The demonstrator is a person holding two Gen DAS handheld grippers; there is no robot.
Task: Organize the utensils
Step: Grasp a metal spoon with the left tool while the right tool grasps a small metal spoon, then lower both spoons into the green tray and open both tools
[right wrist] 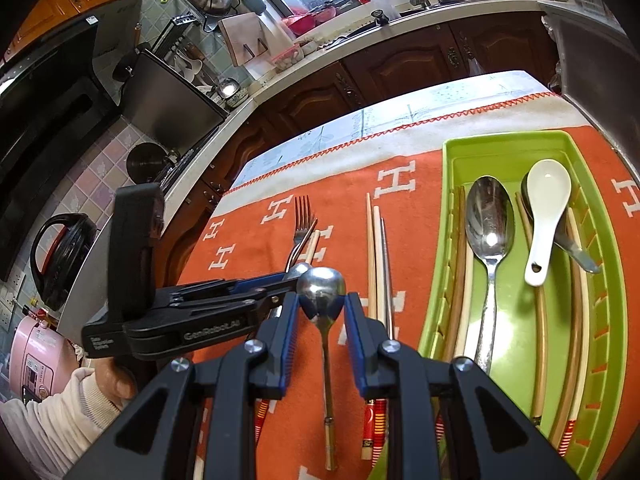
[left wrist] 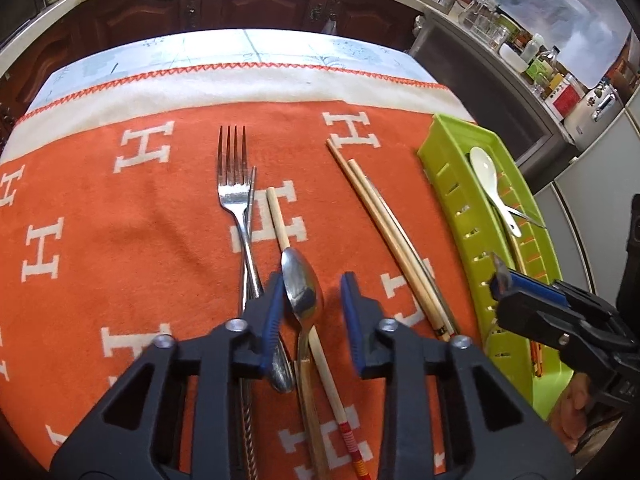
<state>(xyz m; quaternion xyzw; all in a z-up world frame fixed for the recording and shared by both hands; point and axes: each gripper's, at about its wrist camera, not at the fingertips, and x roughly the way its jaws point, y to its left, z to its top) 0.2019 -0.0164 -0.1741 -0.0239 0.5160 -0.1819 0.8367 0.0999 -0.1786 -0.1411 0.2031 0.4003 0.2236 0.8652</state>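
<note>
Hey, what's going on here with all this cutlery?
A person with two handheld grippers is sorting utensils into a green tray. The right gripper is clamped on a small metal spoon. The left gripper is open around another spoon. A fork lies on the orange cloth.

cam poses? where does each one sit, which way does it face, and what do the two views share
Left wrist: sits behind the open left gripper, faces across the orange cloth; its fingers straddle a metal spoon; right gripper at right, over the green tray.
Right wrist: behind the right gripper, pads on a small round spoon, tray to the right; left gripper and a sleeved hand at left.
Shared: fork, white spoon, tray, cloth.
</note>
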